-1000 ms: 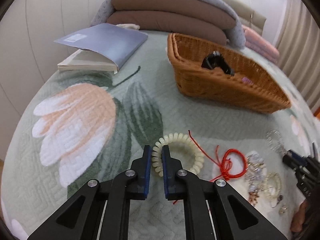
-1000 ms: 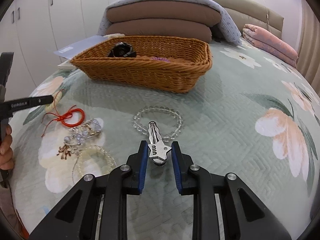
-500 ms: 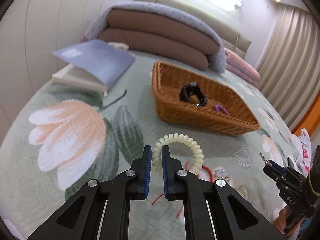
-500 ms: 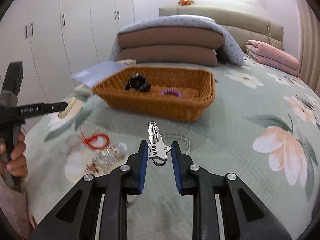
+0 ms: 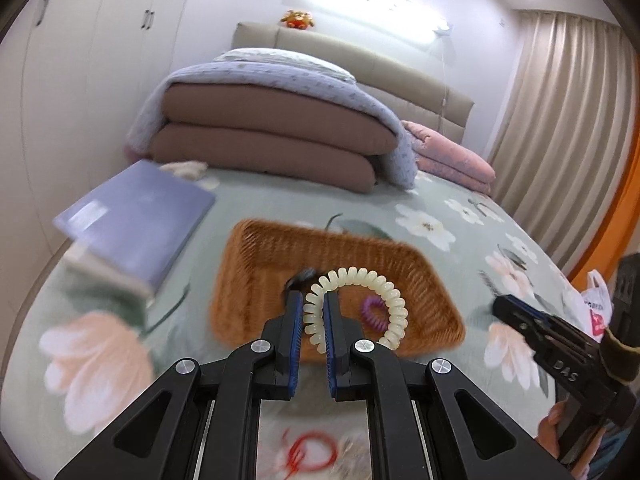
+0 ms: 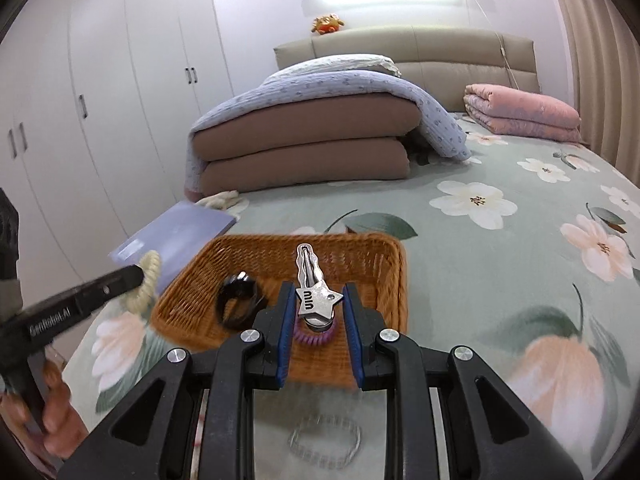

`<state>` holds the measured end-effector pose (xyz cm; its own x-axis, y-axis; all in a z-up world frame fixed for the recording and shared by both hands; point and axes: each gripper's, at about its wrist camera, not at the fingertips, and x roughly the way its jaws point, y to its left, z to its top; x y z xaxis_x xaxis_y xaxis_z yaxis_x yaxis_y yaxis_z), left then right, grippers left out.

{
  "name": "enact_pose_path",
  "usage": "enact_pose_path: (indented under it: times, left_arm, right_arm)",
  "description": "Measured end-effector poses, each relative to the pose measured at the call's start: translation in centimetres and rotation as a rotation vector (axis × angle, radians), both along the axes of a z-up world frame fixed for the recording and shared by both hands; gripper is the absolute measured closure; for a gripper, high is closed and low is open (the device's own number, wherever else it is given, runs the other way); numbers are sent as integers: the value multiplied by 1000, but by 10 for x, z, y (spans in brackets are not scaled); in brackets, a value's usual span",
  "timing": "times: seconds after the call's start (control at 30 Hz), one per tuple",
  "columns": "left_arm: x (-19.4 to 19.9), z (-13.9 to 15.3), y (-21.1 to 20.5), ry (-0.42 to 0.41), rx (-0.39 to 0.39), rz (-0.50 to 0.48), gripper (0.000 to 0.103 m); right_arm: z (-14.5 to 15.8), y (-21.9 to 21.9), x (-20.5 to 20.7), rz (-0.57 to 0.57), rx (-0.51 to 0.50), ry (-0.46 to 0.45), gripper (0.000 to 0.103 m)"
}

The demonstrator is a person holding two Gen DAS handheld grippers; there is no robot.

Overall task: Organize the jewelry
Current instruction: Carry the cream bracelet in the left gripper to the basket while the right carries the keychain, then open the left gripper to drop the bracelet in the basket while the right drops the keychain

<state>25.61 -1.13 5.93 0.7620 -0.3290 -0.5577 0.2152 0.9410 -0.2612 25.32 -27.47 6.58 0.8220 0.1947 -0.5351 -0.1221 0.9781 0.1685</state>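
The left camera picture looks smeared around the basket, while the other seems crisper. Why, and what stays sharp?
Left wrist view: the brown wicker basket and grey-blue book are motion-blurred, while the left gripper and its cream spiral hair tie stay sharp, riding with the camera. Right wrist view: mostly crisp, including the silver star hair clip; straight lines bow from fisheye distortion.

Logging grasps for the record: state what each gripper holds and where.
Left gripper pinches the cream spiral hair tie at its left coils; right gripper clamps the silver hair clip by its star end.
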Motion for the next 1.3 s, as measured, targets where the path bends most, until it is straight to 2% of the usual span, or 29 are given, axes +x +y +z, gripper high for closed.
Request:
enact_pose_path:
  times: [0.17,0.37,0.57,0.8,1.07,1.3]
  left_arm:
    - [45,-9,-36,23,30,-22,93]
    - [80,-41,-66,101,92,-41,93]
    - [86,-65,-81,133,139,-62,93]
    - [88,-72,-83,141,145,-71,93]
    - [91,-83,-92,150,189,-91,93]
    - [88,-81,-91,151,166,-123,91]
  right_arm:
    - [-17,2,43,1,-16,61,76]
    - [-48,2,75,5,-22,157,76]
    - [-65,-1,81,15,-13,195,76]
    - [-75,8,86,32,-53,210,76]
    - [-81,6,88,40,-42,223,76]
    - [-75,5,81,53,-25,186,76]
